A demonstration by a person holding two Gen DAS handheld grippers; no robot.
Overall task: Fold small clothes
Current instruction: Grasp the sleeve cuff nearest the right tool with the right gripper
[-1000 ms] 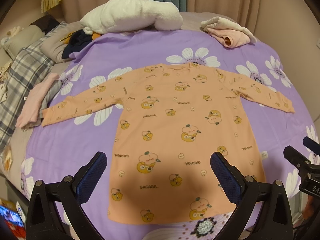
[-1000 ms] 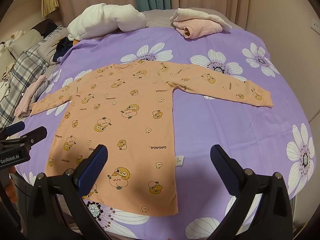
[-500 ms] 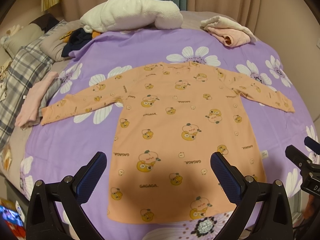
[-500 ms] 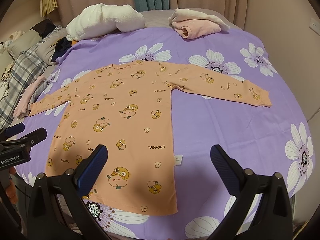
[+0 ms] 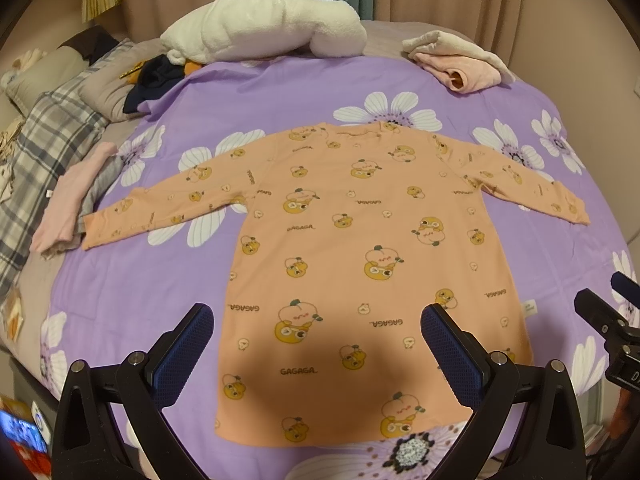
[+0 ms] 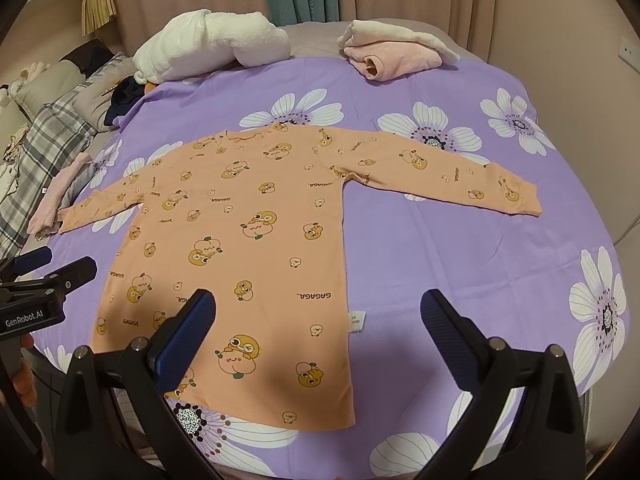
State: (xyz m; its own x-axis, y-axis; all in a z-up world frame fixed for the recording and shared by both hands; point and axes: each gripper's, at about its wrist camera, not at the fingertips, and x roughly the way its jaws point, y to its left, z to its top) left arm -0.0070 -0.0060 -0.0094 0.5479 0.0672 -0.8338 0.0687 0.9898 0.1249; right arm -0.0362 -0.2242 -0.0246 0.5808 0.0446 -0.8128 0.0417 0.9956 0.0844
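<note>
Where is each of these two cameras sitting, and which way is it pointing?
Left wrist view: rides the left claw, open above the orange shirt's hem, facing up the purple bedspread; the right claw's tip shows at right.
Right wrist view: rides the right claw, open over the shirt's right edge; the left claw and fingers show at left.
Shared: shirt, bedspread, white blanket.

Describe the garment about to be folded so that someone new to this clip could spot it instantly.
Start at the purple flowered bedspread. Spread flat in its middle, sleeves out, lies the orange long-sleeved shirt. Unlike the folded pink clothes and the white blanket at the far edge, it is printed with cartoon peaches and "GAGAGA".
</note>
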